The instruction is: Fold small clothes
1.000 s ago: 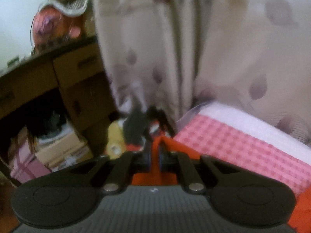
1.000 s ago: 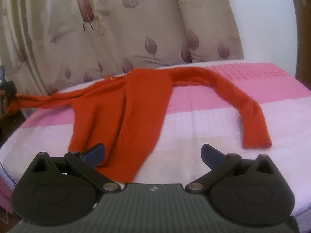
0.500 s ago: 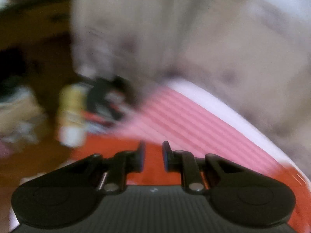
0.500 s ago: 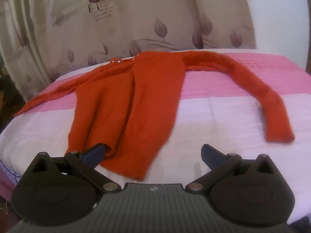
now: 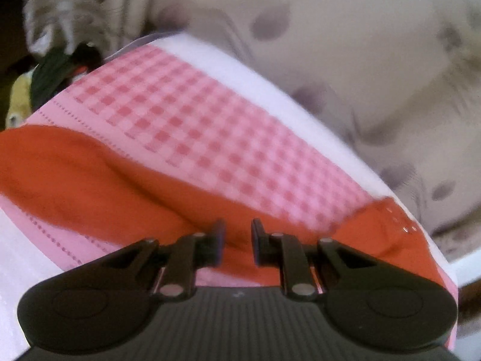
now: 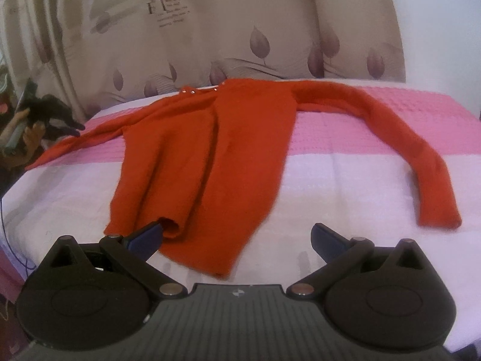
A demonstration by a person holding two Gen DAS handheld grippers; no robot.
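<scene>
The orange sweater (image 6: 207, 156) lies spread on the bed (image 6: 345, 198), sleeves out; the left tool (image 5: 237, 236), slightly apart and empty over the left sleeve (image 5: 90, 180), should pinch near the cuff, while the right tool (image 6: 236, 237), wide apart, waits above the hem.

1. Home bedroom, lived-in.
2. Bed (image 6: 345, 180) w/ pink-and-white waffle-weave cover, fills most of rm.
3. Beige curtains (image 6: 210, 30) w/ leaf print hang right behind bed.
4. Orange sweater (image 6: 216, 150) spread flat on cover.
5. Household clutter (image 6: 27, 126) piled on the floor at bed's left edge; items too dim to ID.
</scene>
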